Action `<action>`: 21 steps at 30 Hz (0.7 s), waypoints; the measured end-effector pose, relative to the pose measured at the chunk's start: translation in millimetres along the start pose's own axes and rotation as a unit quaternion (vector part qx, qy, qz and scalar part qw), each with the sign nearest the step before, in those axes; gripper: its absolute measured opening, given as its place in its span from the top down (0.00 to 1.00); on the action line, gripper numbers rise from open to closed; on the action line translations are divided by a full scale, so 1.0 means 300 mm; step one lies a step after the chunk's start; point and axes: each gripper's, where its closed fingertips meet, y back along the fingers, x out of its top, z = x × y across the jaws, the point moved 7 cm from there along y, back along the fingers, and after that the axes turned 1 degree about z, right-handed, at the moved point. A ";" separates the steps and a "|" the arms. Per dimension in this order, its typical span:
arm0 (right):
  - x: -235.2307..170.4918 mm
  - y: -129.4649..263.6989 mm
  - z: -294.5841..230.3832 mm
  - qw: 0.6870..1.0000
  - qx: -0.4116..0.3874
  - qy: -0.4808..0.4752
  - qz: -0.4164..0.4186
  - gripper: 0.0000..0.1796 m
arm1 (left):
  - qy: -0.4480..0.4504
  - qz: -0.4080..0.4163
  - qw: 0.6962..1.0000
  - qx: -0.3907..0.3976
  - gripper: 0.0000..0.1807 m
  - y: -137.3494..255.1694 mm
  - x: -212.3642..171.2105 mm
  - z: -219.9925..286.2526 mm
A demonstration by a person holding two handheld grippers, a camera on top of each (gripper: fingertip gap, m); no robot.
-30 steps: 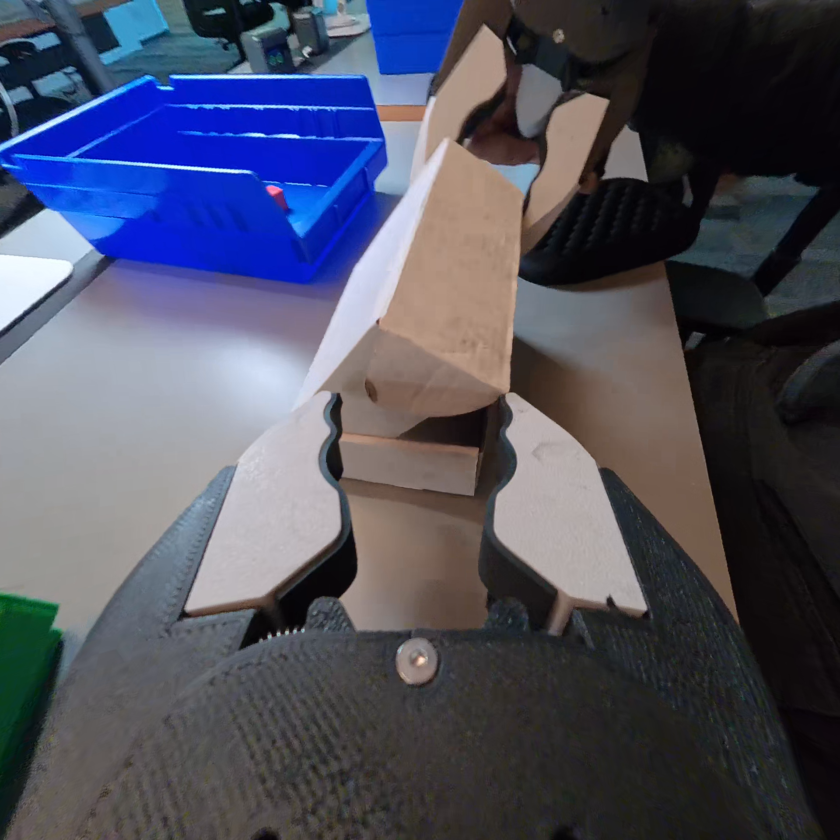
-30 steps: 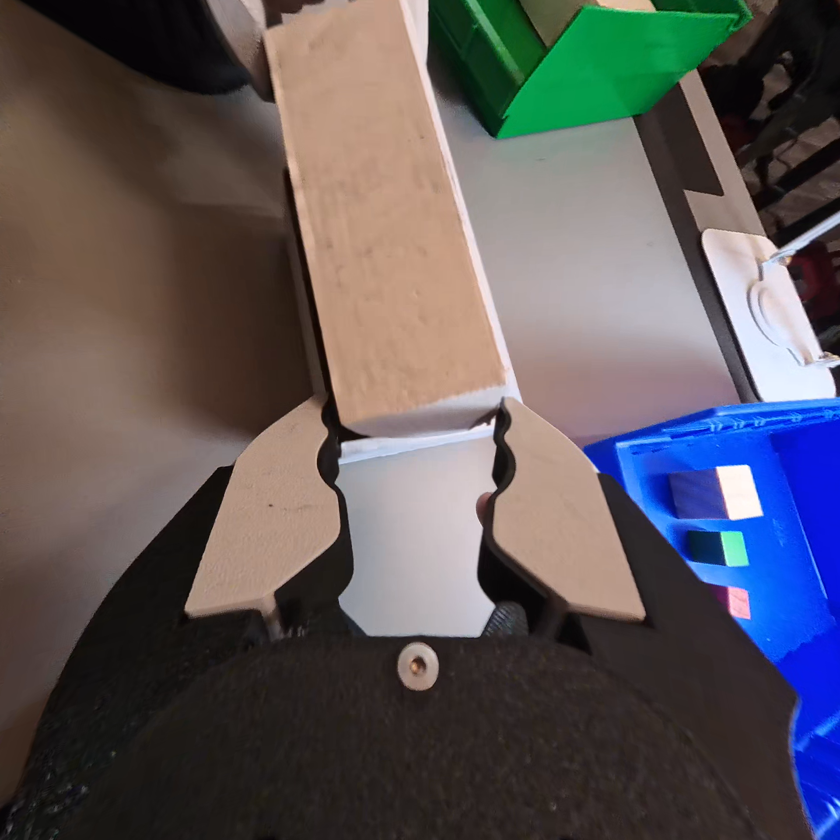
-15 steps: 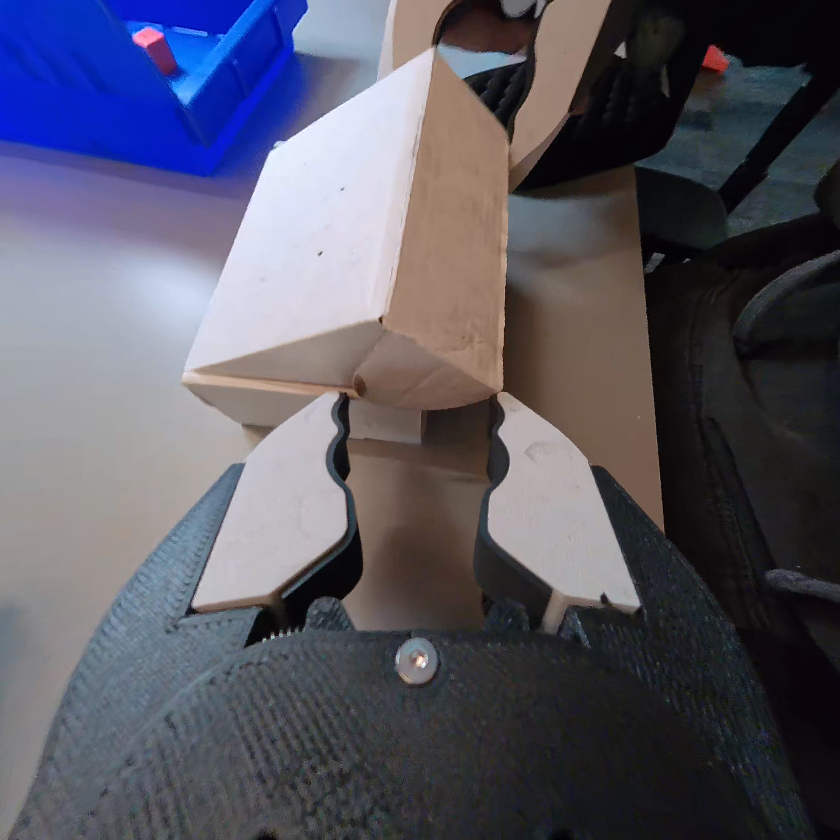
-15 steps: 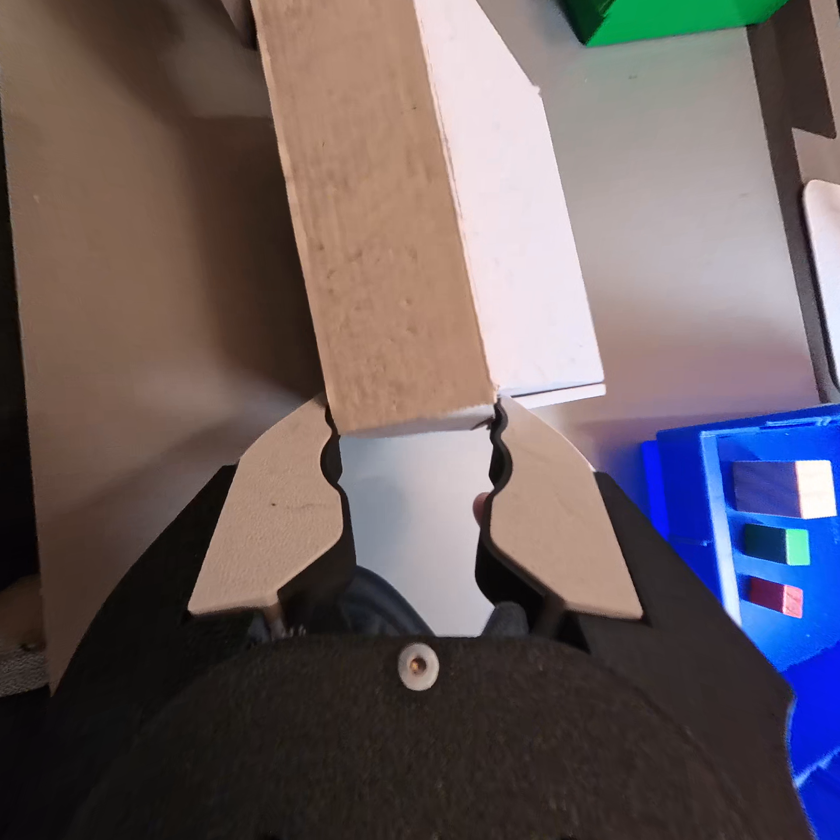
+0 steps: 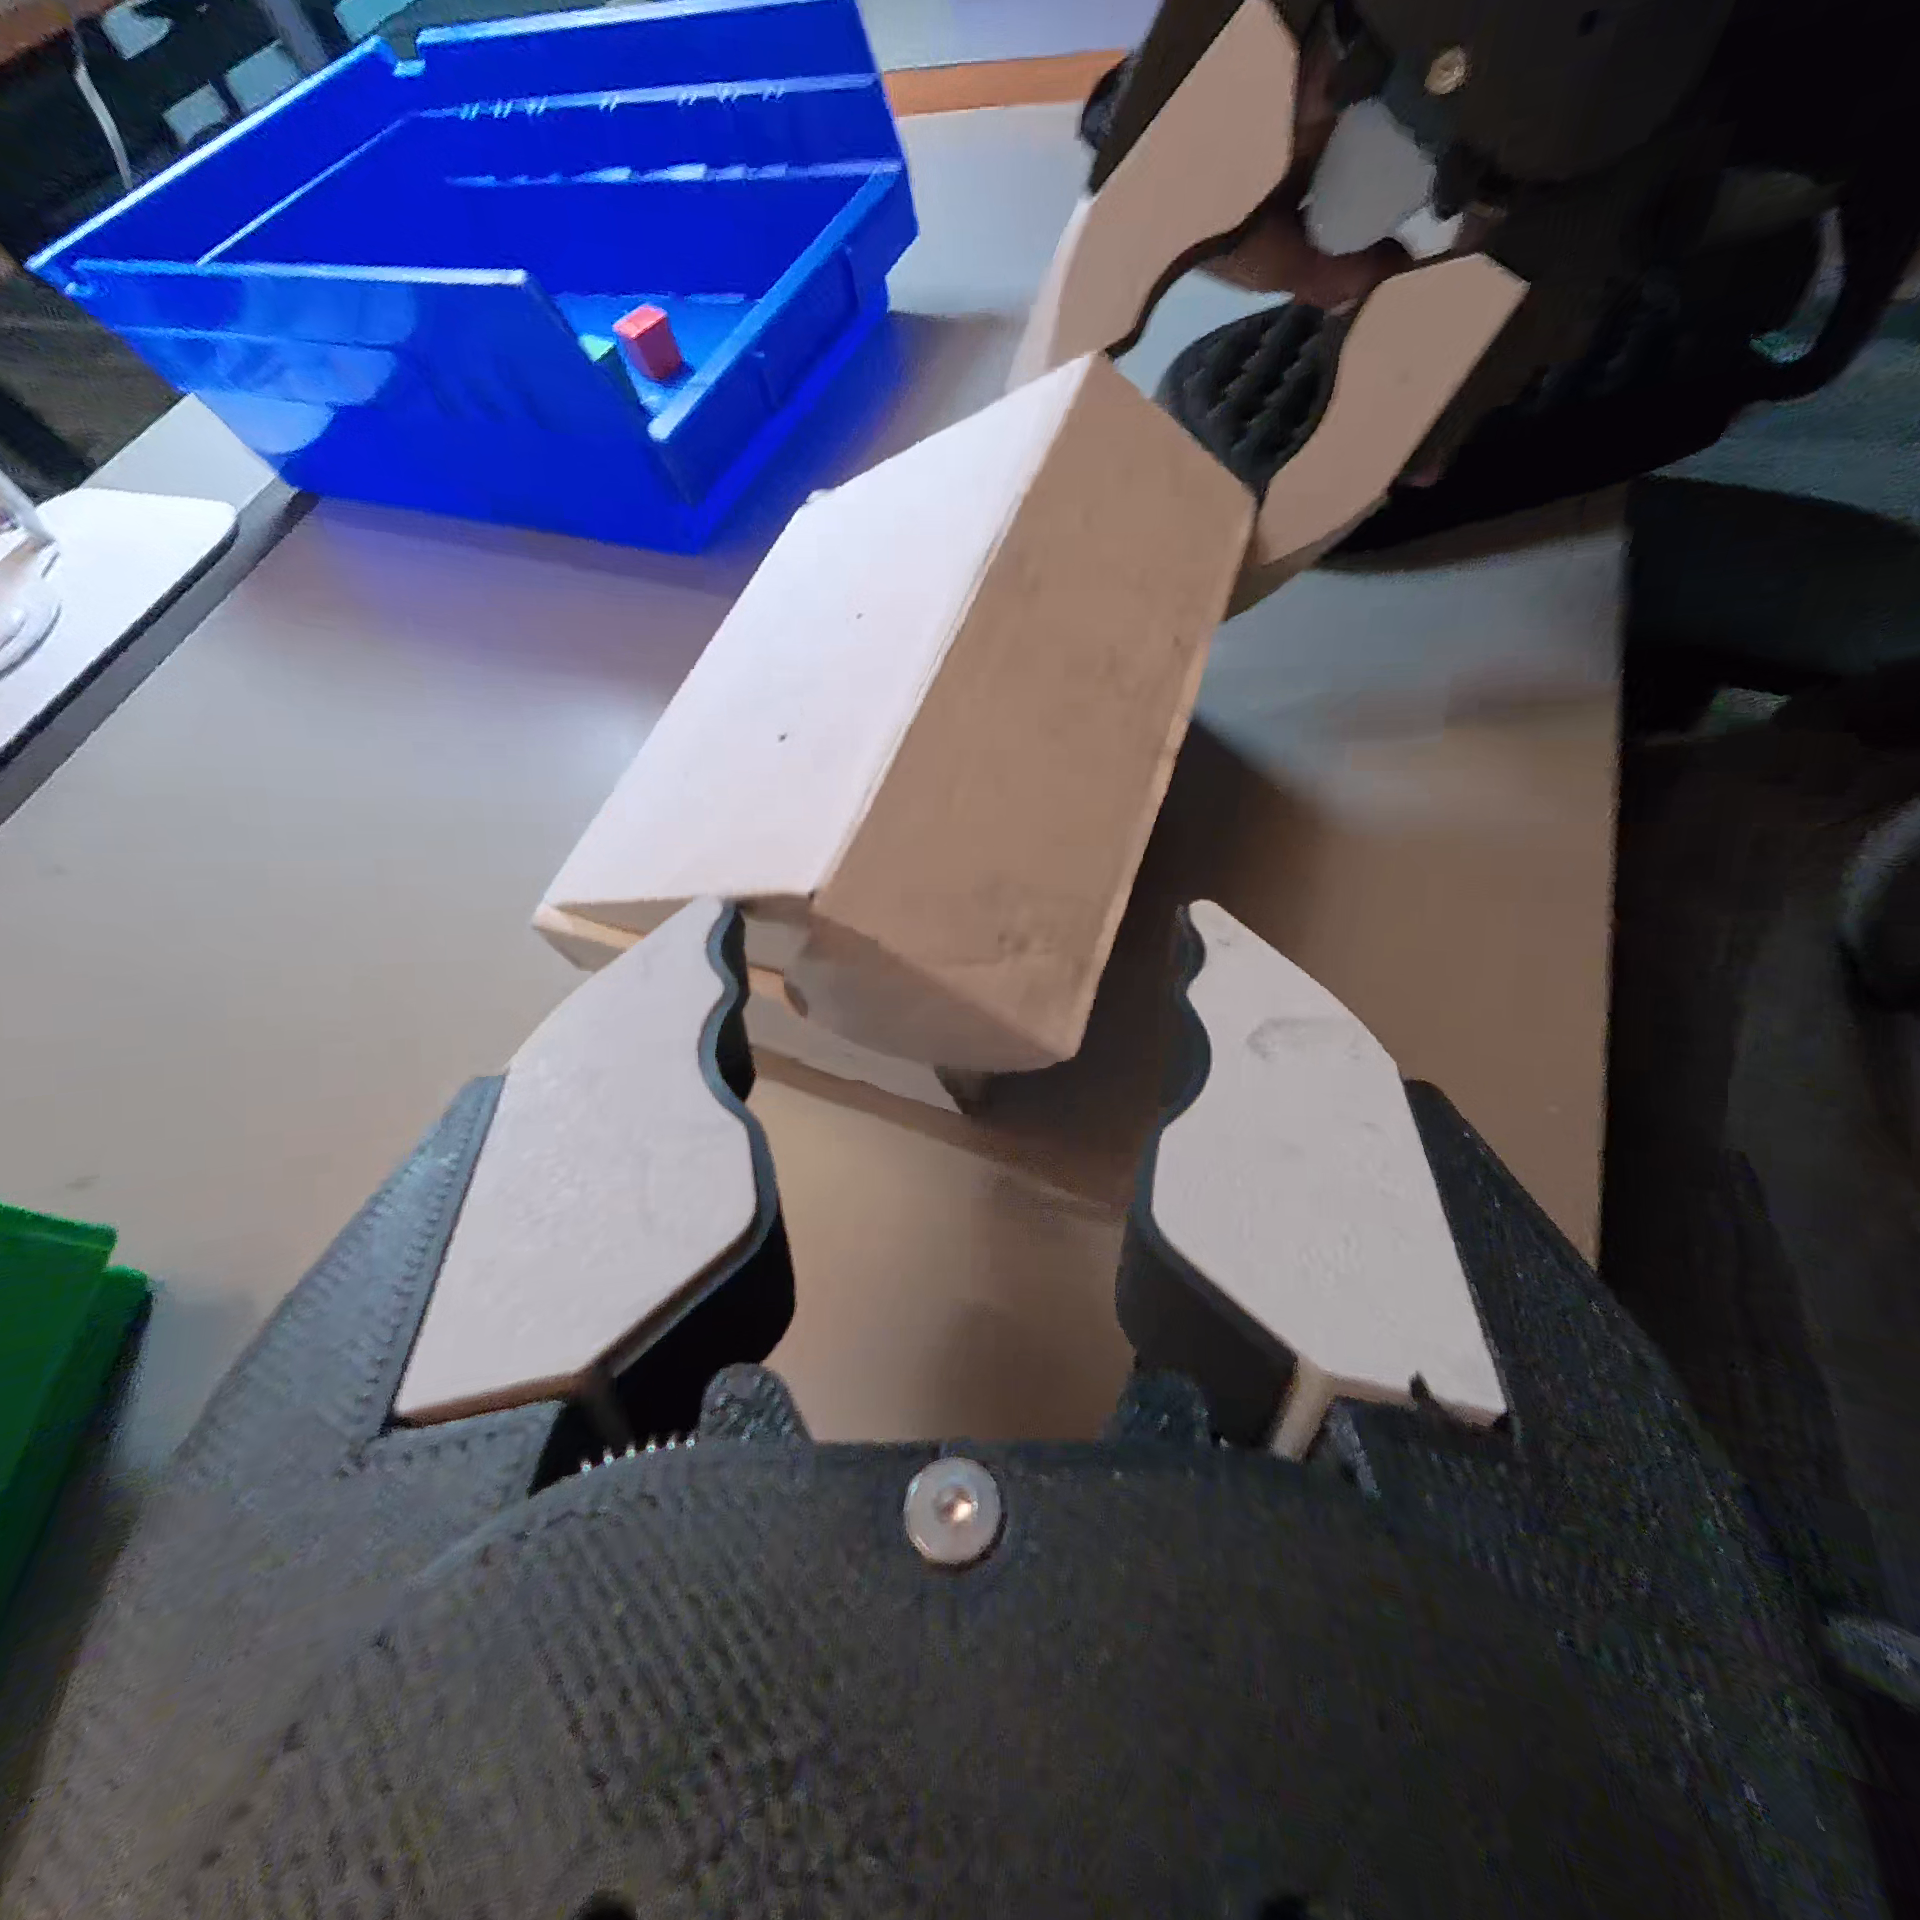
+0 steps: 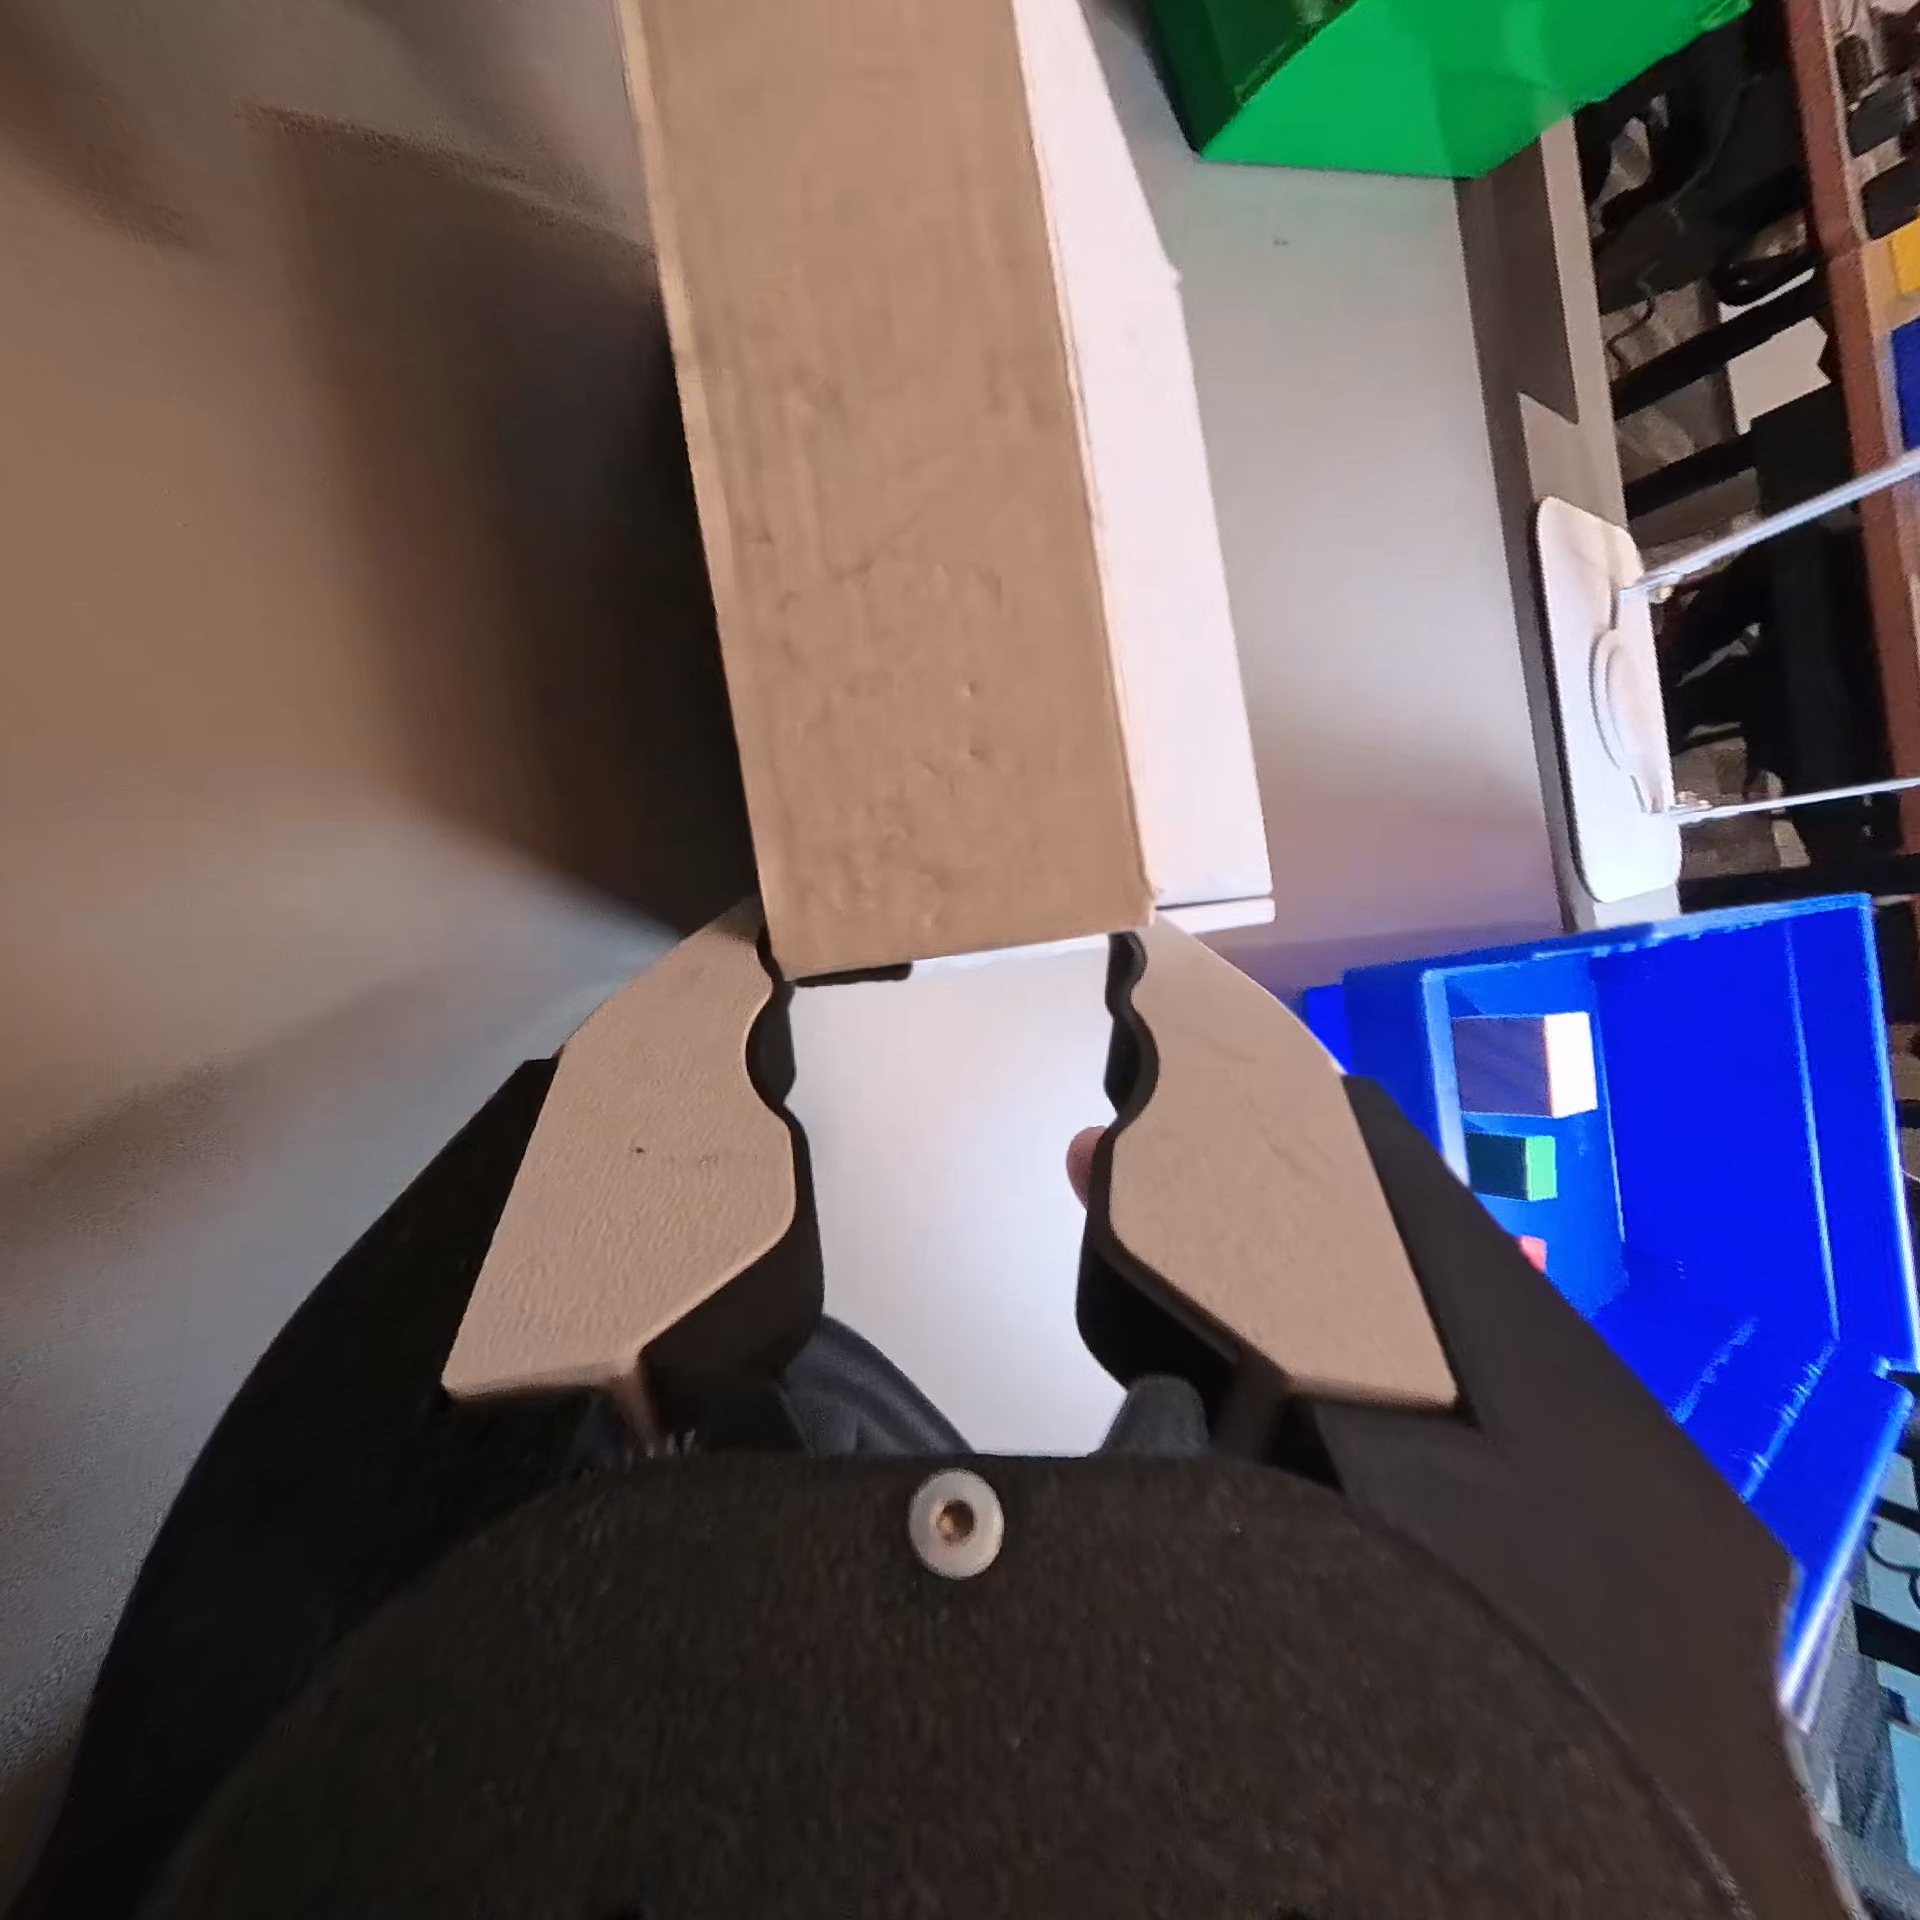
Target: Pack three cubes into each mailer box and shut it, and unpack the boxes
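Mailer box (image 5: 914,727), lid nearly shut, tilted above the table (image 5: 312,831). Right gripper (image 6: 951,956) clamps its far end; left gripper (image 5: 961,935) spread apart at the near end. Blue bin (image 5: 499,312), far left, holds cubes (image 6: 1522,1060).

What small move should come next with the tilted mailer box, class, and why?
Probably lower the mailer box flat onto the table with the right gripper. The box is tilted, the right gripper clamps its far end, and the left gripper stands open, one finger clear of the box.
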 end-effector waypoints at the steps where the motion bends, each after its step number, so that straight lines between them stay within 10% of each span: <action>1: 0.001 -0.006 -0.004 1.000 -0.004 0.004 -0.007 0.68 | 0.000 -0.011 1.000 0.012 0.62 -0.007 -0.006 -0.006; 12: 0.014 0.008 -0.022 0.991 0.075 -0.061 -0.090 0.79 | 0.173 -0.076 0.980 -0.070 0.79 0.014 -0.019 -0.012; 21: -0.021 0.001 -0.027 0.984 0.123 -0.105 -0.080 0.72 | 0.242 -0.051 0.963 -0.104 0.72 0.050 -0.009 -0.071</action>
